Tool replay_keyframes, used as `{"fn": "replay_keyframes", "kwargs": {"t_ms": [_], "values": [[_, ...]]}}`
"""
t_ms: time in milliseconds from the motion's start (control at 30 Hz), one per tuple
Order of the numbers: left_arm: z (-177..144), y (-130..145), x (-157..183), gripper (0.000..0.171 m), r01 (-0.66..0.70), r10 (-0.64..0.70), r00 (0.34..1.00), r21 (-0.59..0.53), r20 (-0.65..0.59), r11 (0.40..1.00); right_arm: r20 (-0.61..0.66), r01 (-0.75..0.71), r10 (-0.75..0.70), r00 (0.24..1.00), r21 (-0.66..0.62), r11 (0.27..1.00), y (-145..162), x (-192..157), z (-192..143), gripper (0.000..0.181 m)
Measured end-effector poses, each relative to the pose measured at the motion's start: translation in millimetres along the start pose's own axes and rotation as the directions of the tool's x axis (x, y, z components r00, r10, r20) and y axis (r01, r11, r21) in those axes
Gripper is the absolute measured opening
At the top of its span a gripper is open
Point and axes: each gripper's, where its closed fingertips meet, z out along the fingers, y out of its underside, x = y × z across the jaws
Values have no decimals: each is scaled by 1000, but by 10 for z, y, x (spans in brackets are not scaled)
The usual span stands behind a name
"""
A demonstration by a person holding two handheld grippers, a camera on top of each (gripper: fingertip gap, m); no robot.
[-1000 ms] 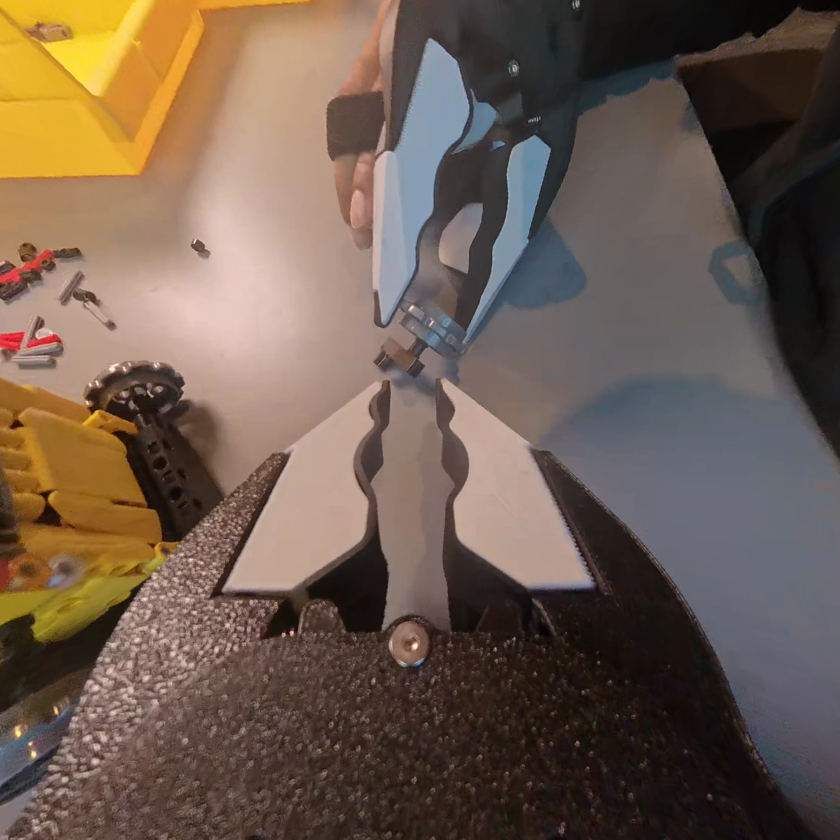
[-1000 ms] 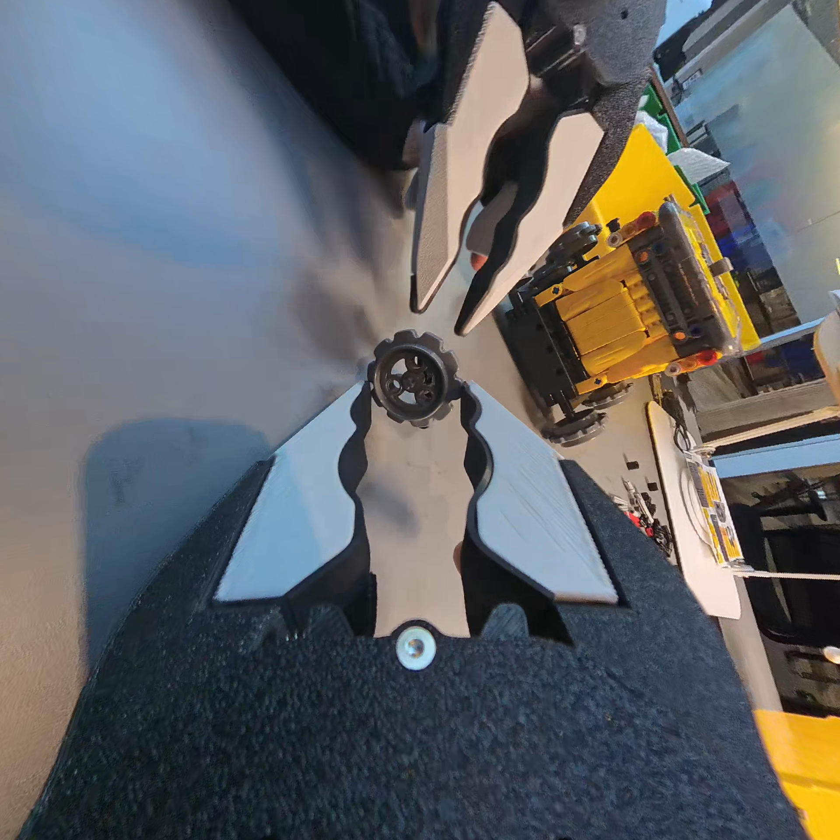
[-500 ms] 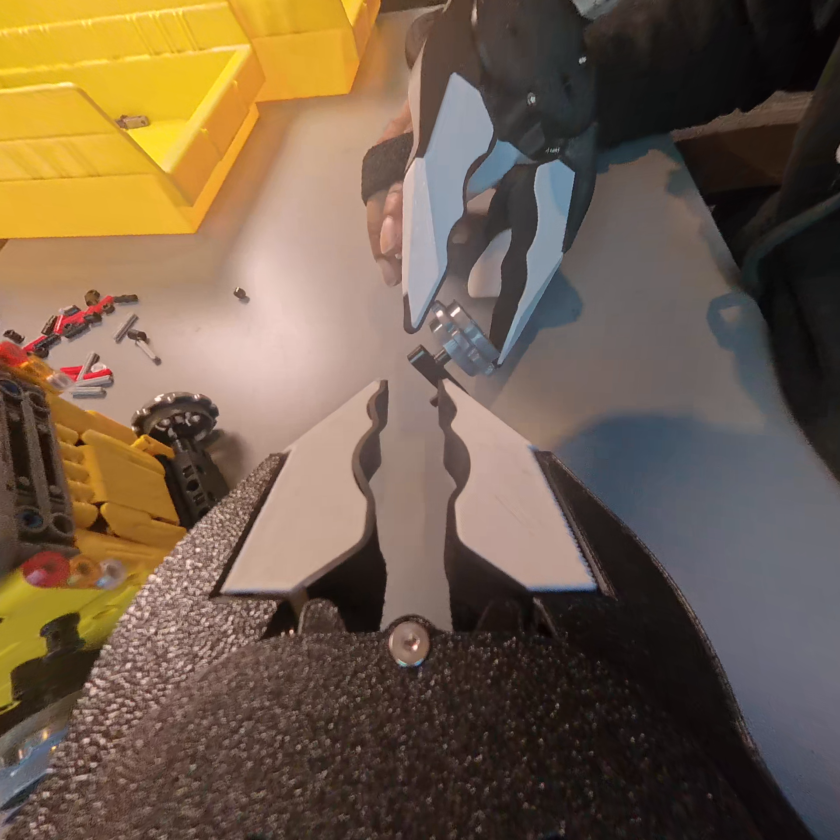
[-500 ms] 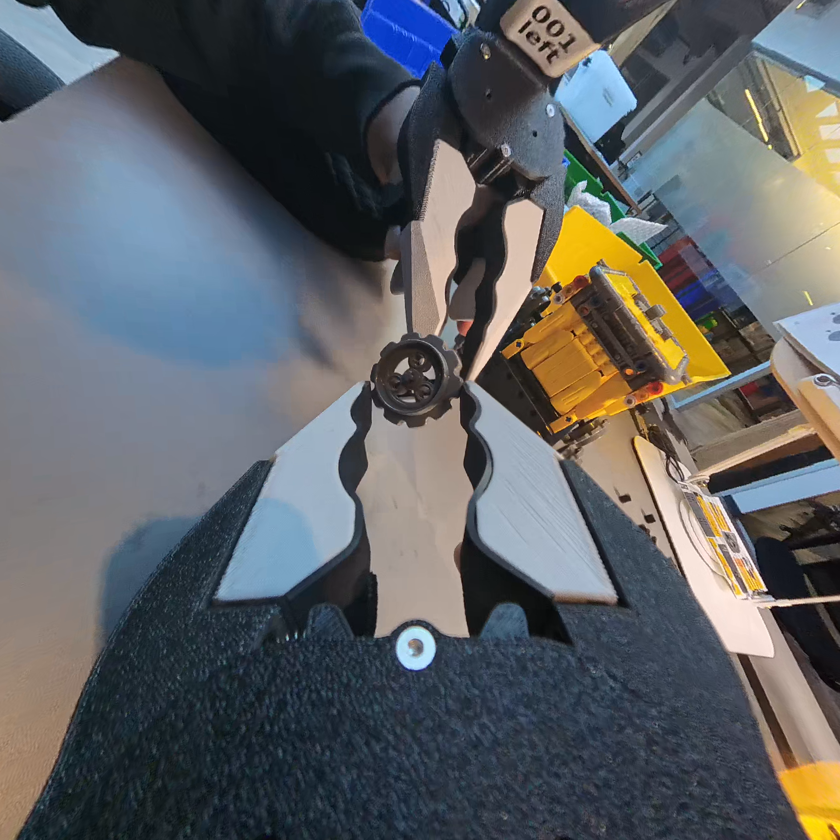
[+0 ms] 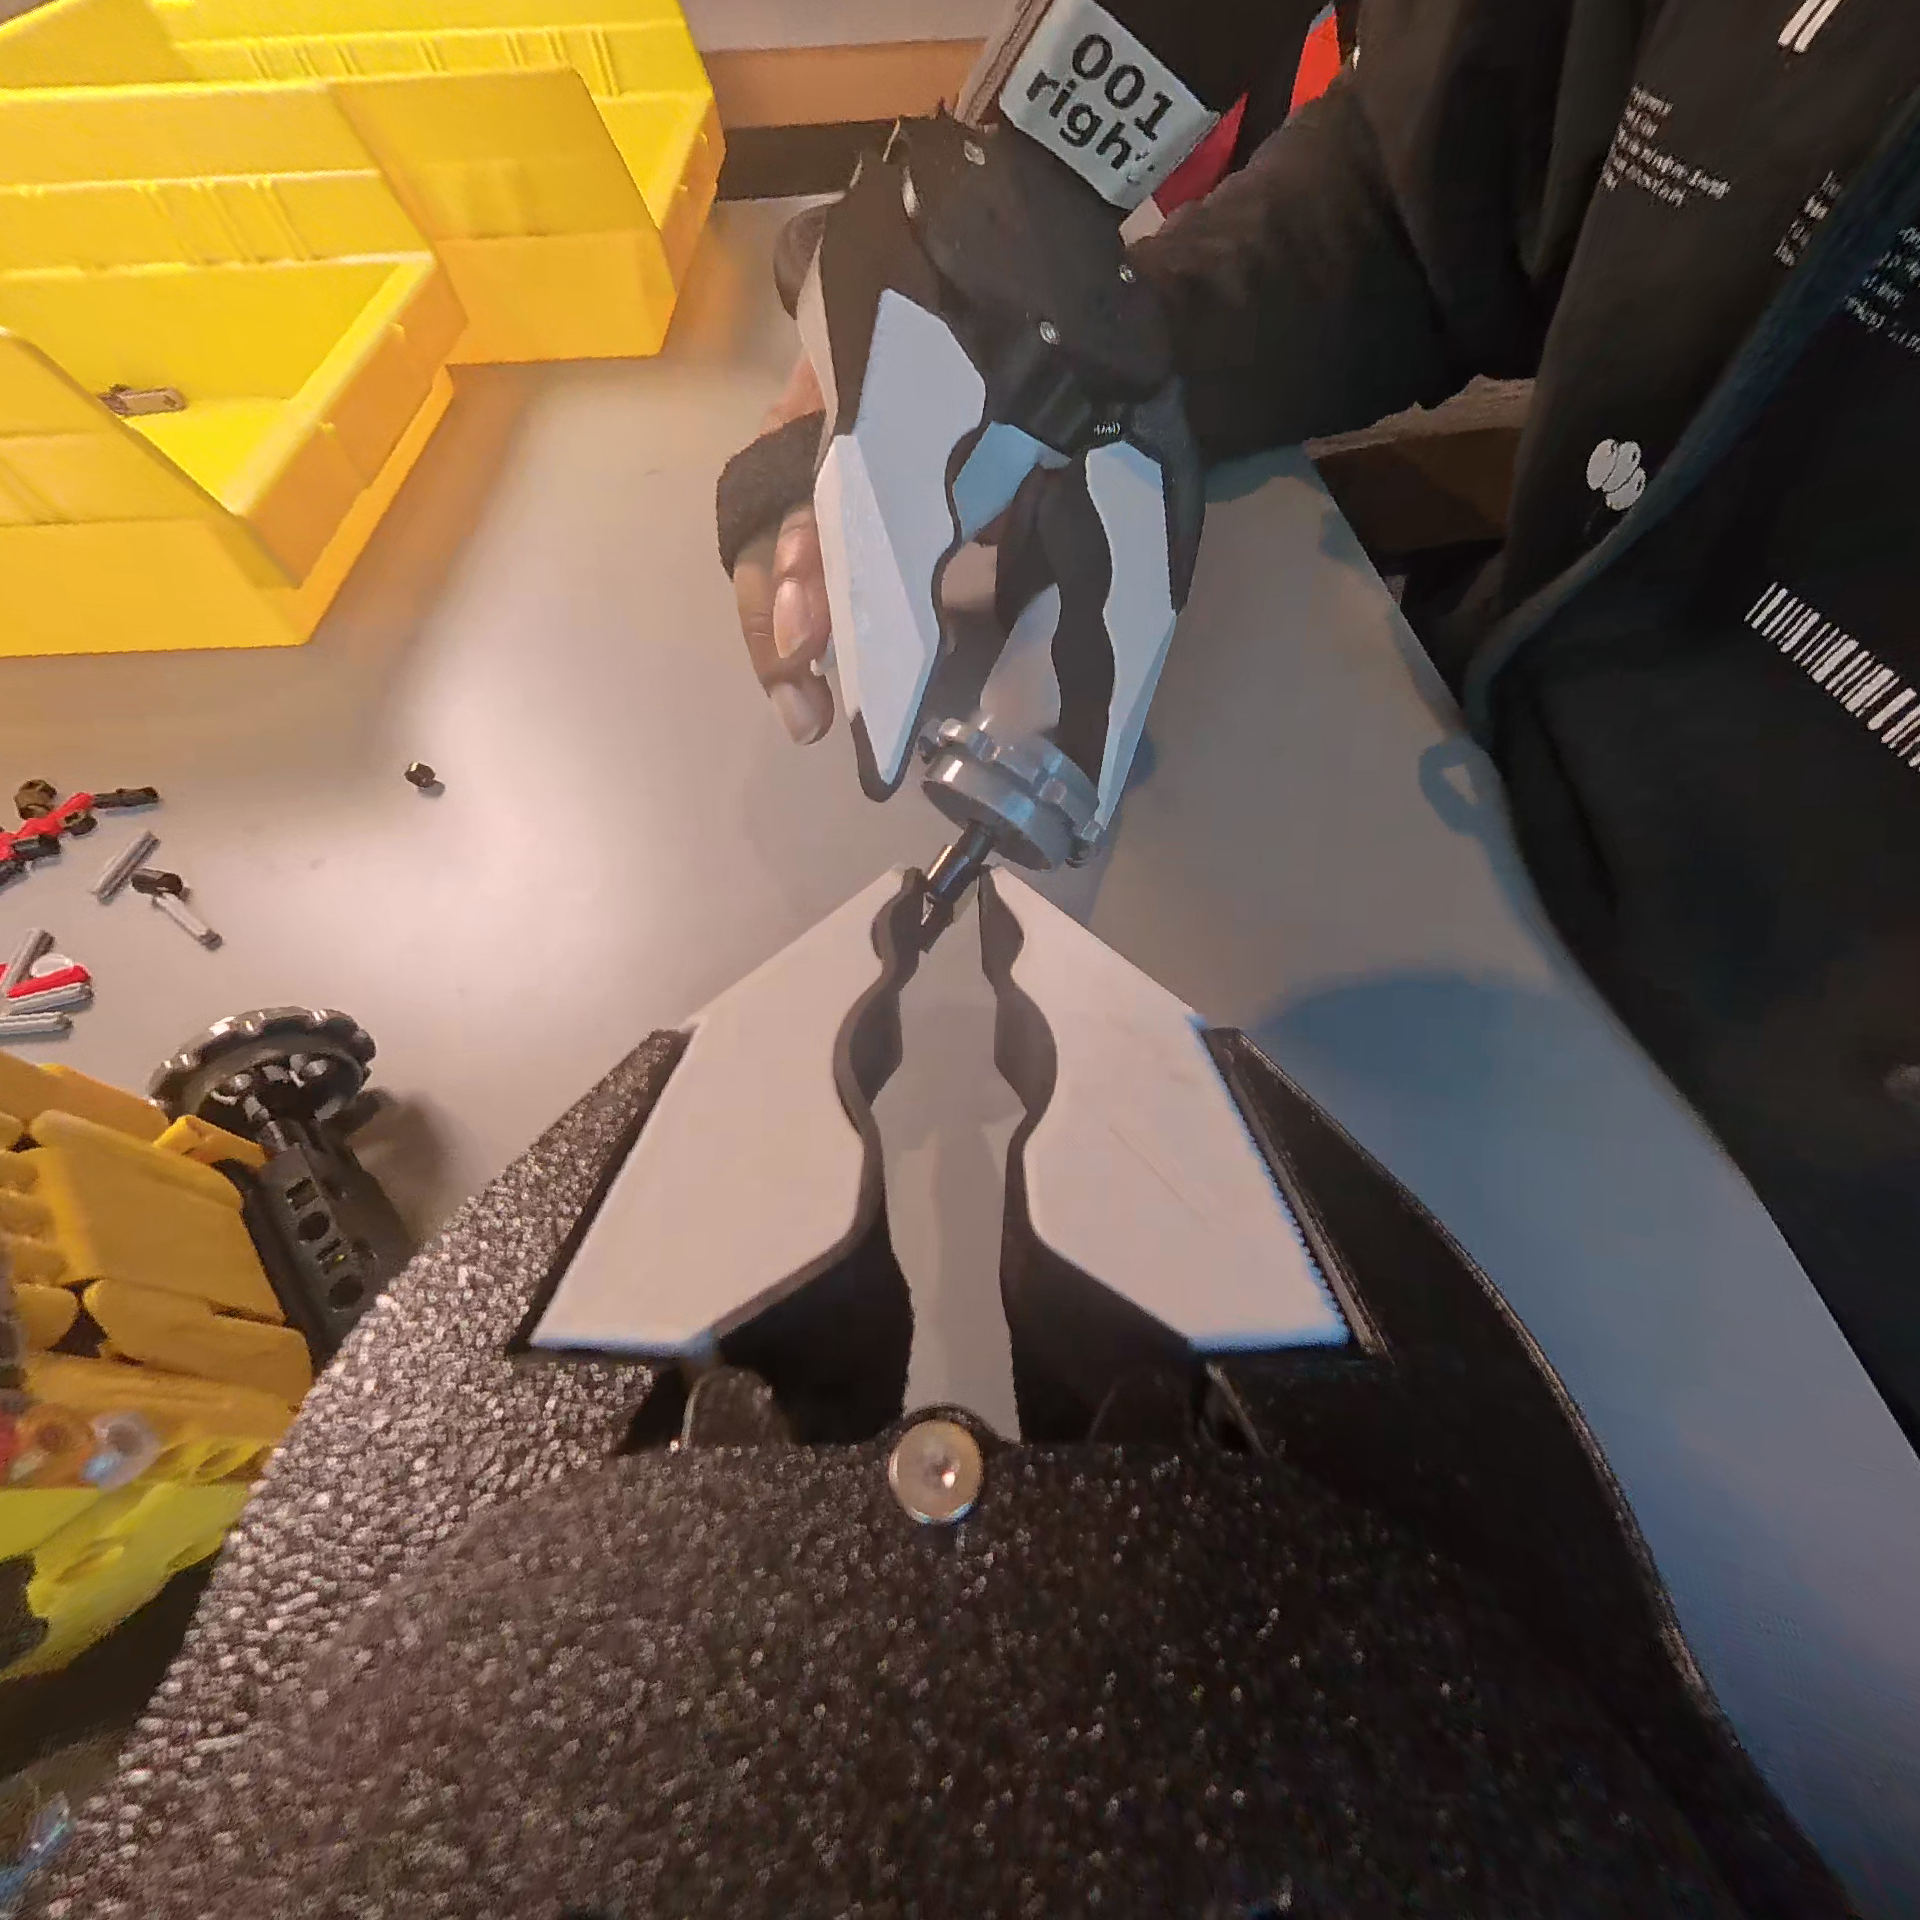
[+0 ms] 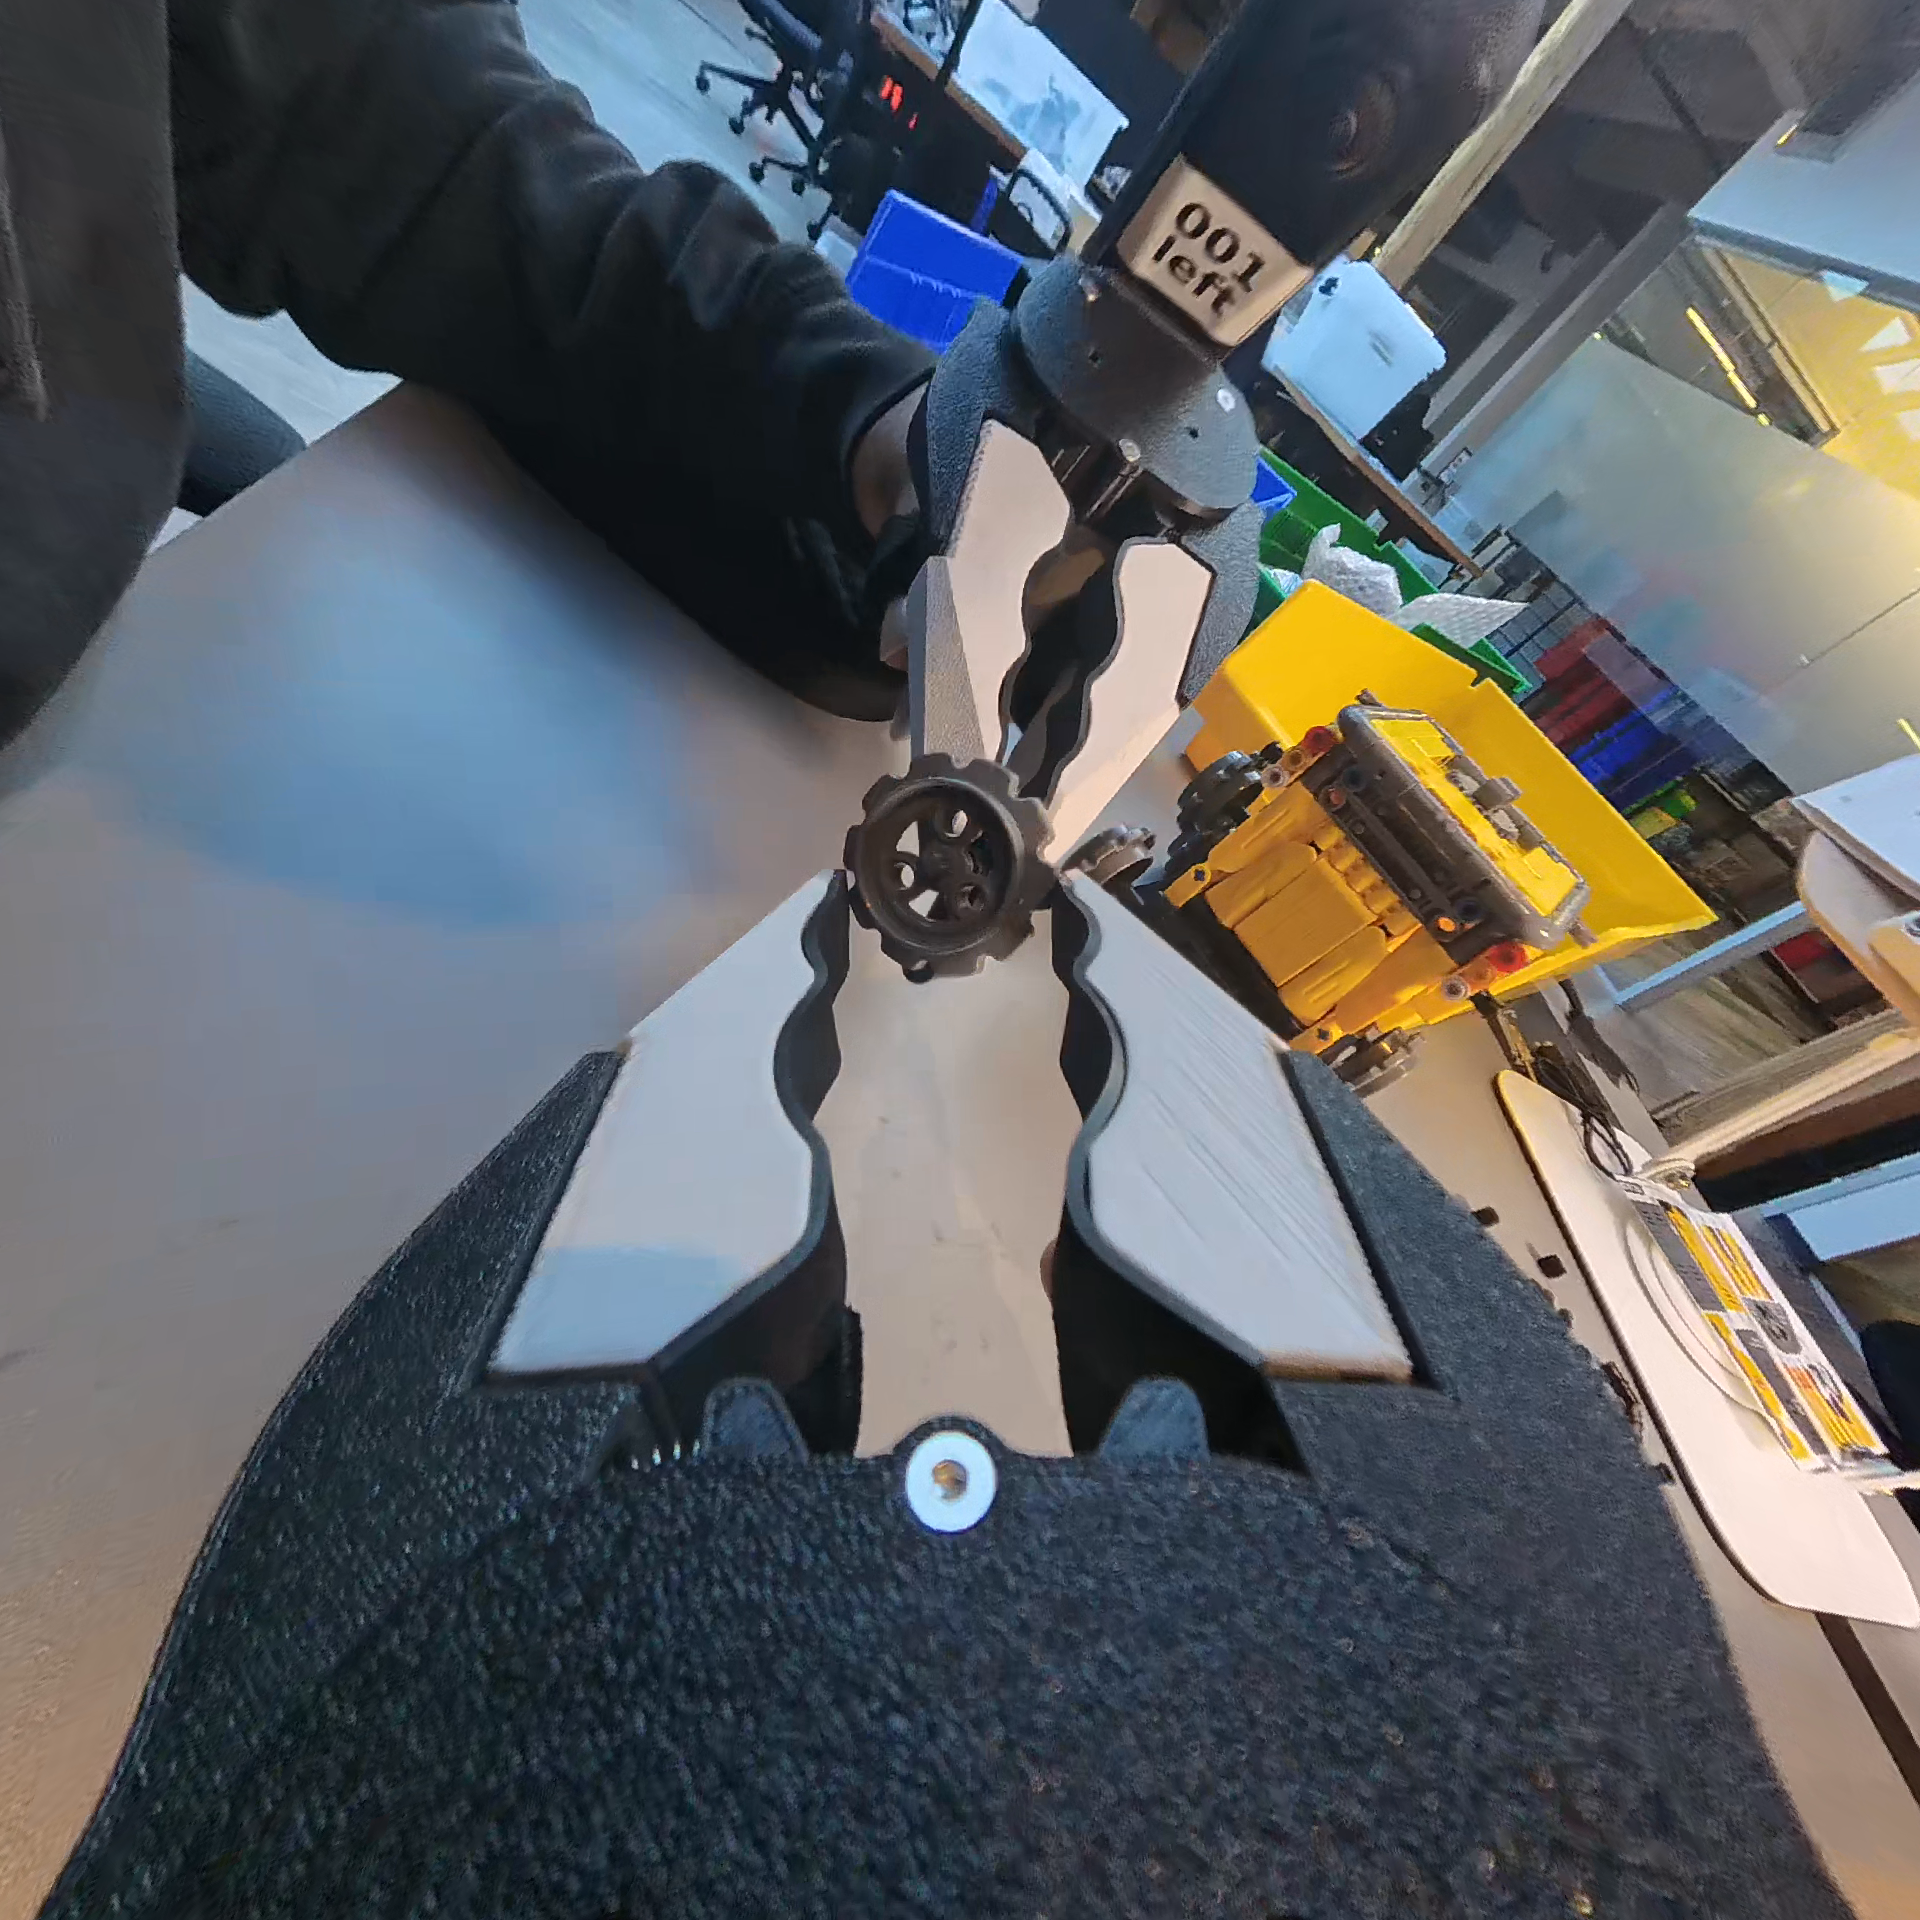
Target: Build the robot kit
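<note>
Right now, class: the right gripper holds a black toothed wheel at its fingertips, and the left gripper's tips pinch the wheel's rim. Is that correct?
Not quite. The left gripper pinches the black pin sticking out of the wheel, not its rim; the left wrist view shows this. The right gripper does hold the wheel at its fingertips.

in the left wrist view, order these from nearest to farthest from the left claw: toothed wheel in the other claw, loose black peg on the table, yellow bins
1. Toothed wheel, just ahead of the left claw, whose tips pinch the wheel's black axle.
2. Loose black peg, farther out on the table's left.
3. Yellow bins, at the far left back.
</note>
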Motion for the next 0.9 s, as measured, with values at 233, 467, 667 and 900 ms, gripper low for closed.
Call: {"fn": "replay_keyframes", "kwargs": {"t_ms": [233, 467, 667, 900], "values": [[10, 143, 18, 8, -11, 11, 1000, -92, -2, 996, 98, 0, 13, 995, -131, 991, 241, -118, 1, 35], [-125, 17, -56, 8, -23, 23, 999, -10, 31, 1000, 51, -193, 209, 977, -225, 955, 451, 727, -10, 41], [-242, -61, -120, 8, -11, 8, 998, 56, 62, 998, 232, -106, 232, 945, -453, 885, 1030, 1111, 506, 68], [-288, -104, -130, 8, -21, 15, 997, 76, 77, 997, 333, -199, 416, 846, -527, 826, 1213, 982, 589, 40]]}}
